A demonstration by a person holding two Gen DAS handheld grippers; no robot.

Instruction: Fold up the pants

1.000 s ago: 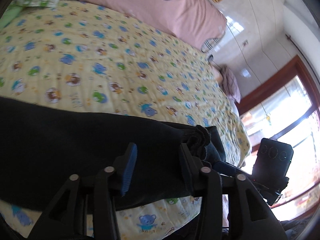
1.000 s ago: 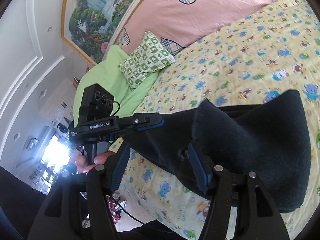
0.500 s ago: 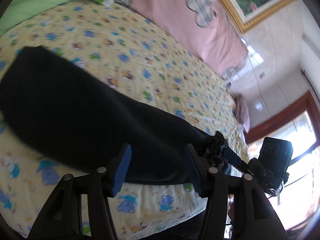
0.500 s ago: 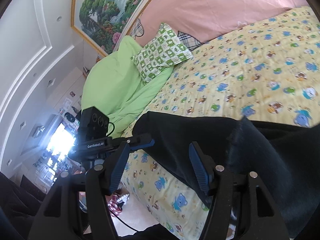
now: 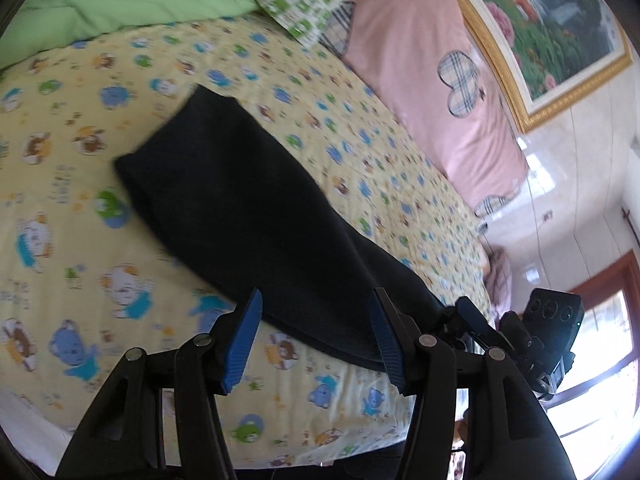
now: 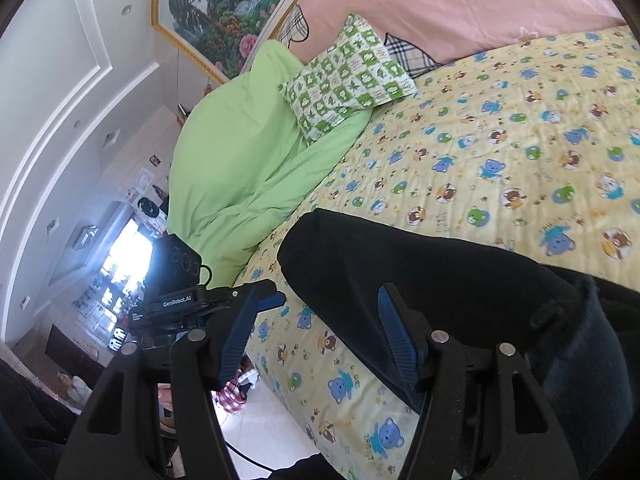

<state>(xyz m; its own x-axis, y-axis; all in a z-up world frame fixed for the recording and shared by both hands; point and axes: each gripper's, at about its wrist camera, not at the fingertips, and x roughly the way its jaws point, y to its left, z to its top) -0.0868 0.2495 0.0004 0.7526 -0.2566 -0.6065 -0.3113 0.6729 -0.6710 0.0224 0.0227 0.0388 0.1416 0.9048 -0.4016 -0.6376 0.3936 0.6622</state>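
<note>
The black pants (image 5: 256, 208) lie as a long folded strip on the yellow cartoon-print bed sheet (image 5: 80, 240), slanting from upper left to lower right in the left wrist view. My left gripper (image 5: 316, 298) hovers open over their near end, its blue pads apart and pressing nothing. The right gripper (image 5: 468, 314) shows at the strip's lower right end. In the right wrist view the pants (image 6: 460, 280) cross the sheet (image 6: 500, 140) near the bed's edge. My right gripper (image 6: 320, 294) stands open above one end, and the left gripper (image 6: 268, 299) sits just left of it.
A green duvet (image 6: 240, 160) and a green-checked pillow (image 6: 348, 80) lie at the head of the bed. A pink cover with plaid hearts (image 5: 432, 80) runs along the wall under a framed painting (image 5: 560, 20). Floor (image 6: 256, 420) shows below the bed's edge.
The bunched cloth seen at both grippers' right fingers is gone from them. The pants now lie flat, and both grippers have drawn back and swung toward the pillow end.
</note>
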